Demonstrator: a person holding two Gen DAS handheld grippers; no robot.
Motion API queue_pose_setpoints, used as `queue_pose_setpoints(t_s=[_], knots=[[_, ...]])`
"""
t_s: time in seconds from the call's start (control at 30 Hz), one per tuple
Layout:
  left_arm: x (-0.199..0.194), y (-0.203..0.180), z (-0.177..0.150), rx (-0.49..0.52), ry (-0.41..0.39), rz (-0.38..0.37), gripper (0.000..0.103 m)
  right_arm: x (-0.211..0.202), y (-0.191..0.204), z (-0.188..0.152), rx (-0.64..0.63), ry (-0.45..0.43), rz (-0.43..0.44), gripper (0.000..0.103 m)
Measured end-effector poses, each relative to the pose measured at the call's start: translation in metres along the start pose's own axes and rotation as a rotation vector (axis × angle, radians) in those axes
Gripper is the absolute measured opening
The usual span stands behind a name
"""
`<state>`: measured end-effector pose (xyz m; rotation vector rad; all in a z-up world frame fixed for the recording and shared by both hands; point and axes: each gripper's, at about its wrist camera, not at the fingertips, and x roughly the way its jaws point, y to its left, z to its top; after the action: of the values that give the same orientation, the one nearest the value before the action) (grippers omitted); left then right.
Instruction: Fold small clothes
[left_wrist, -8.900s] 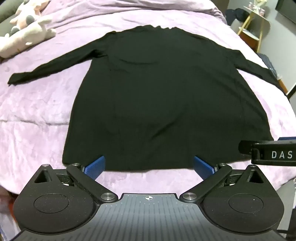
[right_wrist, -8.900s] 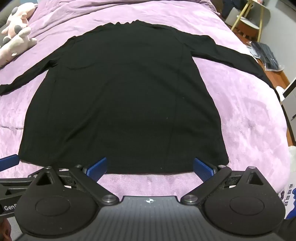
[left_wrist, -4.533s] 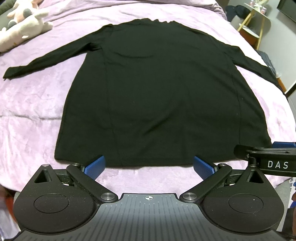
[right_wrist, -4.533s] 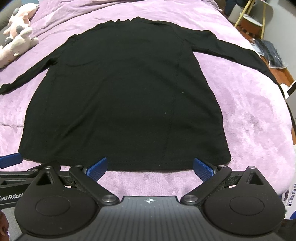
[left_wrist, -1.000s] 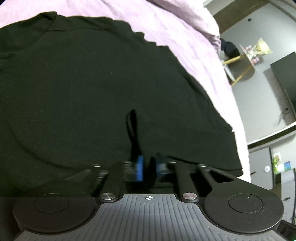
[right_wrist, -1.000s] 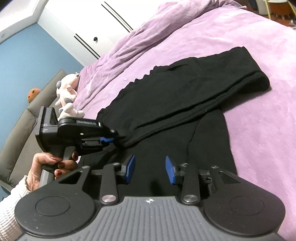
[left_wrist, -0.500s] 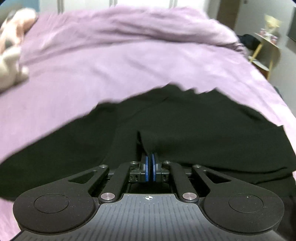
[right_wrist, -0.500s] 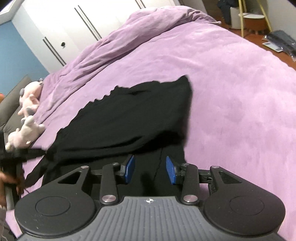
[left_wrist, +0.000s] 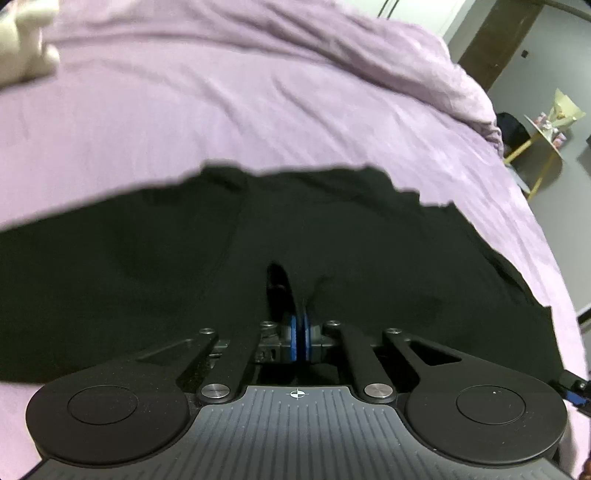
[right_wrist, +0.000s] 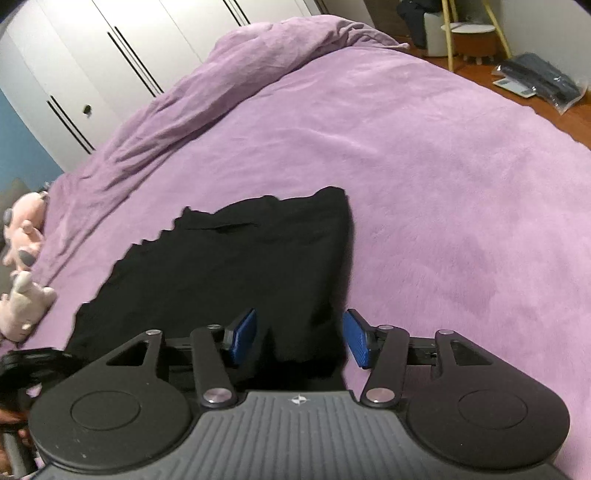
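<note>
The black long-sleeved knit top (right_wrist: 236, 266) lies partly folded on the purple bed (right_wrist: 443, 166), left tool (left_wrist: 300, 334) pinching its cloth, right tool (right_wrist: 299, 341) opening, further folds likely left

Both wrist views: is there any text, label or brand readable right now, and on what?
None readable in either view.
Left hand-held gripper body: only a small crosshair mark, no letters.
Right hand-held gripper body: the same mark.
Black shirt: no visible tag or print.
</note>
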<state>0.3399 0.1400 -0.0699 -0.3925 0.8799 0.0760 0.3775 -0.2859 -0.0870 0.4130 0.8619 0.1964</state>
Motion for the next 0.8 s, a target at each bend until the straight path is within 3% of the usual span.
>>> queue_pose_setpoints(t_s=[0.13, 0.27, 0.37, 0.4, 0.5, 0.6, 0.7, 0.8], knots=[[-0.017, -0.009, 0.004, 0.094, -0.120, 0.099, 0.006, 0.018, 0.006, 0.007, -0.037, 0.003, -0.016, 0.052], [-0.015, -0.010, 0.003, 0.129, -0.108, 0.137, 0.006, 0.033, 0.017, 0.010, -0.107, 0.002, -0.039, 0.047], [-0.011, -0.007, 0.001, 0.124, -0.100, 0.140, 0.006, 0.037, 0.026, 0.010, -0.191, 0.002, -0.059, 0.022], [-0.011, -0.005, 0.000, 0.117, -0.099, 0.140, 0.006, 0.037, 0.030, 0.010, -0.228, 0.001, -0.054, 0.008], [-0.013, -0.004, -0.002, 0.106, -0.118, 0.125, 0.006, 0.032, 0.044, 0.009, -0.367, -0.048, -0.128, 0.008], [-0.007, -0.008, -0.001, 0.116, -0.123, 0.116, 0.006, 0.036, 0.047, 0.010, -0.399, -0.070, -0.198, 0.008], [0.003, -0.011, -0.003, 0.138, -0.096, 0.159, 0.007, 0.047, 0.053, 0.001, -0.455, -0.056, -0.242, 0.010], [0.005, -0.006, -0.009, 0.153, -0.080, 0.209, 0.019, 0.034, 0.059, -0.001, -0.503, -0.086, -0.247, 0.014]])
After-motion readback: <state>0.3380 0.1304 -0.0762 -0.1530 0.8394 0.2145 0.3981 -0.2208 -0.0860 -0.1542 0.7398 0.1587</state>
